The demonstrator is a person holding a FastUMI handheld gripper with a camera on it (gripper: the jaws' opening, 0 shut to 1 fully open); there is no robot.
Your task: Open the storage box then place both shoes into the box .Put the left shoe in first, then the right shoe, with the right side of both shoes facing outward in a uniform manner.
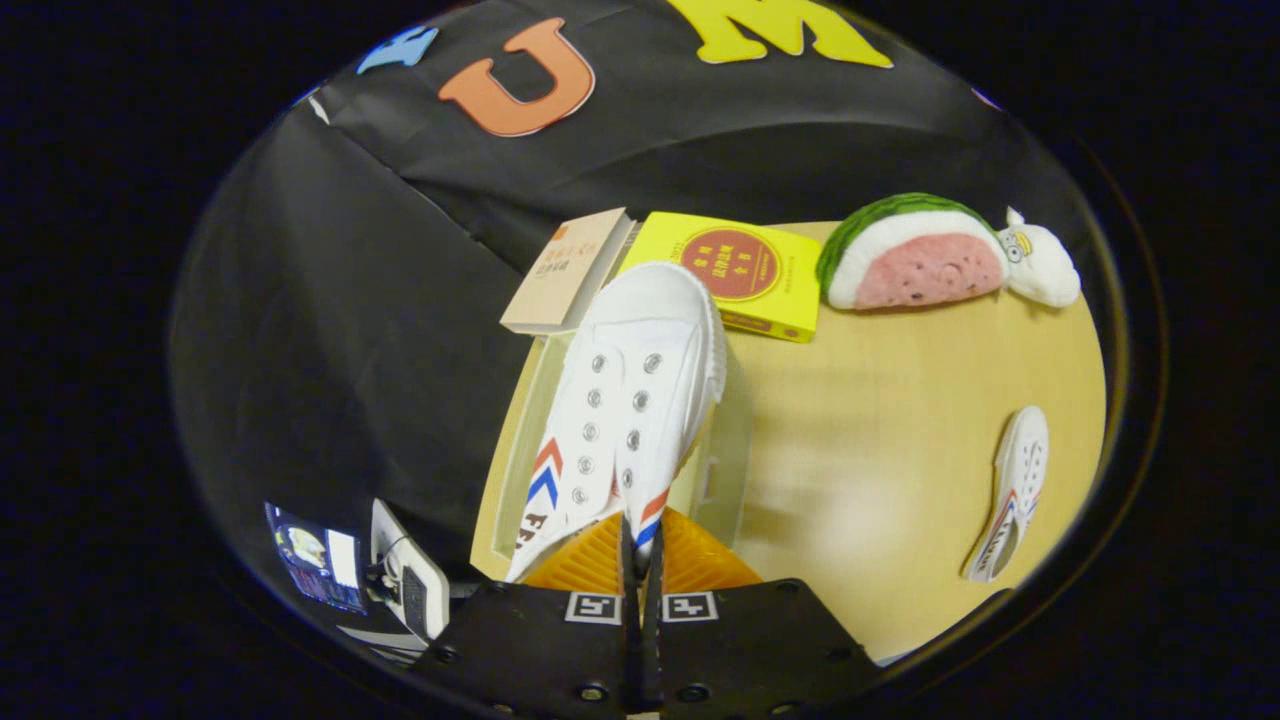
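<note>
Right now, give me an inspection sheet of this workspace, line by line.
Surface: light wooden table.
Job's things: held white shoe hangs over the clear storage box; second shoe lies on the table, apart.
Clutter: yellow book, tan book and watermelon plush beyond the box.
Gripper: gripper shut on the held shoe's heel end.
Cables: a thin lead by the small device beside the fingers.
Surroundings: black cloth wall.
</note>
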